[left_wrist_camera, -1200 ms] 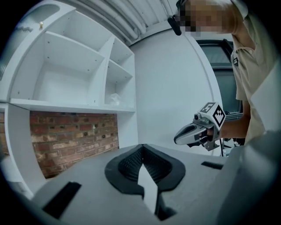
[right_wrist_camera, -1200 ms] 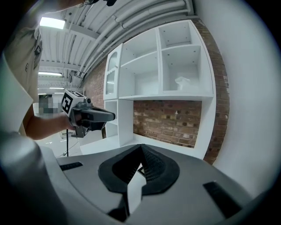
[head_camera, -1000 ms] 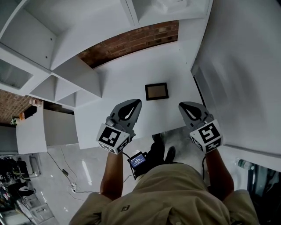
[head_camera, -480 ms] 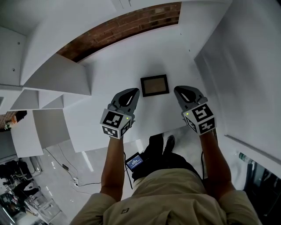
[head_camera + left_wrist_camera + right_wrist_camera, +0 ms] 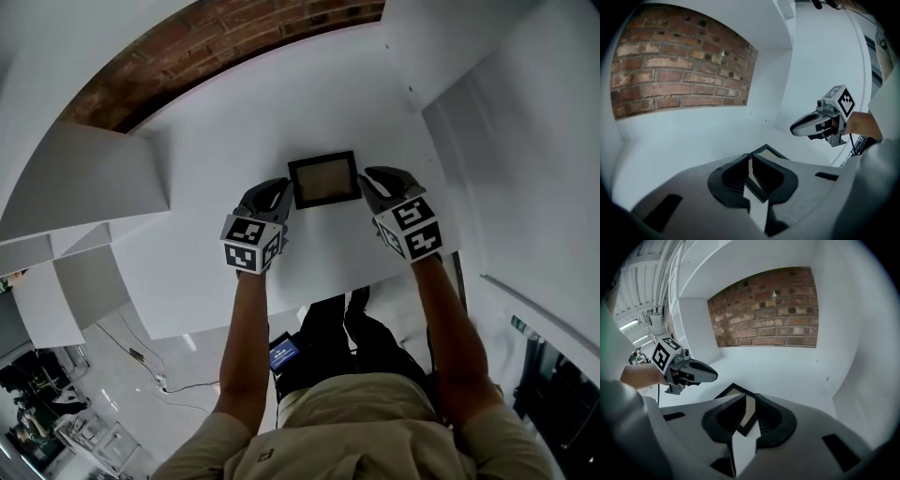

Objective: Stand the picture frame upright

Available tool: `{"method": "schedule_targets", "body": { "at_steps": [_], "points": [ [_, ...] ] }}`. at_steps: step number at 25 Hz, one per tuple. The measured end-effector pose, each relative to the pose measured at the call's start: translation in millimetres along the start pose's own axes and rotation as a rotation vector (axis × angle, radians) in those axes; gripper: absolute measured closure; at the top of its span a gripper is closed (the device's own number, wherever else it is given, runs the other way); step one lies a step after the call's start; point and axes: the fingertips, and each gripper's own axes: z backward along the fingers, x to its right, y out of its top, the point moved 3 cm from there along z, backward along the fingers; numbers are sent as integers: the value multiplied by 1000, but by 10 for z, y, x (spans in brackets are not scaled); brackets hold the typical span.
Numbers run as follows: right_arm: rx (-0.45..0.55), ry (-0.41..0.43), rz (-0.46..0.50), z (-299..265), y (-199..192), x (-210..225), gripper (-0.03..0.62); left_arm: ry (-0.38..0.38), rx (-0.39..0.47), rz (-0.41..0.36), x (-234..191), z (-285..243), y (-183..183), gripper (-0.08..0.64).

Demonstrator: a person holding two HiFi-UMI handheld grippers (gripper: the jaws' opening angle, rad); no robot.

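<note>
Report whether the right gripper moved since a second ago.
Yes: the right gripper advanced forward, up beside the picture frame; its fingers are opening, gripping nothing.

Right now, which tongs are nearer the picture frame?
Right, narrowly. The right tongs, jaws opening on nothing, reach the picture frame on its right; the left tongs, shut, sit off its left edge.

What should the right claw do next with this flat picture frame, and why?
Probably ease the right claw forward onto the right edge of the picture frame, then close. It lies flat, and the claw's jaws are opening with nothing gripped yet.
</note>
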Motion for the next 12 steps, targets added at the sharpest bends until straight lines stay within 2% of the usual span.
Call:
{"method": "schedule_targets", "body": {
  "at_steps": [6,12],
  "points": [
    [-72,4,-42,-385,-205,86,505,9,-78,38,-194,-250,-272,522],
    [-145,9,-123,-670,-417,130,477,-17,-100,108,-306,-381,-413,492]
  ]
}}
